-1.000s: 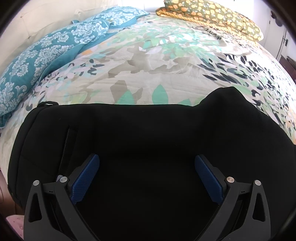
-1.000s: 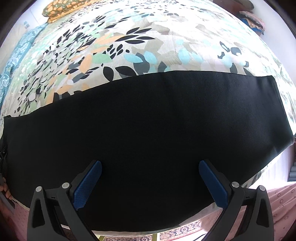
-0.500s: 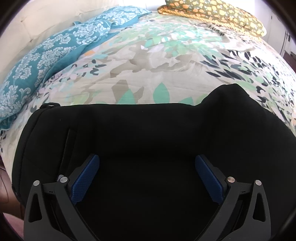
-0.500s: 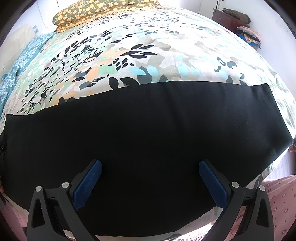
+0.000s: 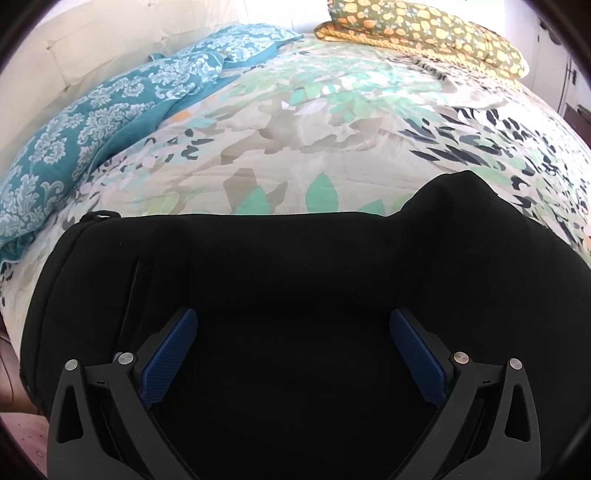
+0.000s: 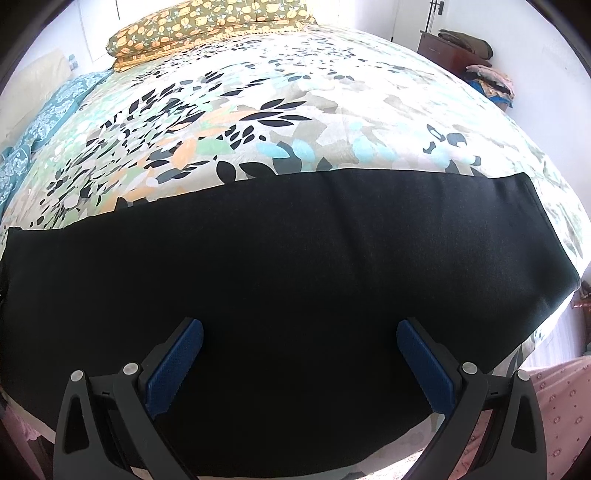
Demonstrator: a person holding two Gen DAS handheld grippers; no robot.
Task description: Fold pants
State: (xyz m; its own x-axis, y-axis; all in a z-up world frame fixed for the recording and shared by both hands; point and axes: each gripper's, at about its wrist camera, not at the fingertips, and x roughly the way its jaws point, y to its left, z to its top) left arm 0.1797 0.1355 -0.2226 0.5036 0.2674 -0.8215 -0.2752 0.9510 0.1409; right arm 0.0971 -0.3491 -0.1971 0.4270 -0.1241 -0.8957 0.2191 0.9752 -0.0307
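Both hand-held grippers, left point(image 5: 293, 354) and right point(image 6: 300, 363), spread above black pants point(image 6: 295, 266).

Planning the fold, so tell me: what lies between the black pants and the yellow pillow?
Only bare floral bedspread between pants and pillow, per the right wrist view.

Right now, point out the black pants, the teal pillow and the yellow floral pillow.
black pants point(image 6: 295, 266): right wrist view, middle of the leg.
teal pillow point(image 5: 92, 136): left wrist view, patterned top.
yellow floral pillow point(image 5: 424, 26): left wrist view, top face.
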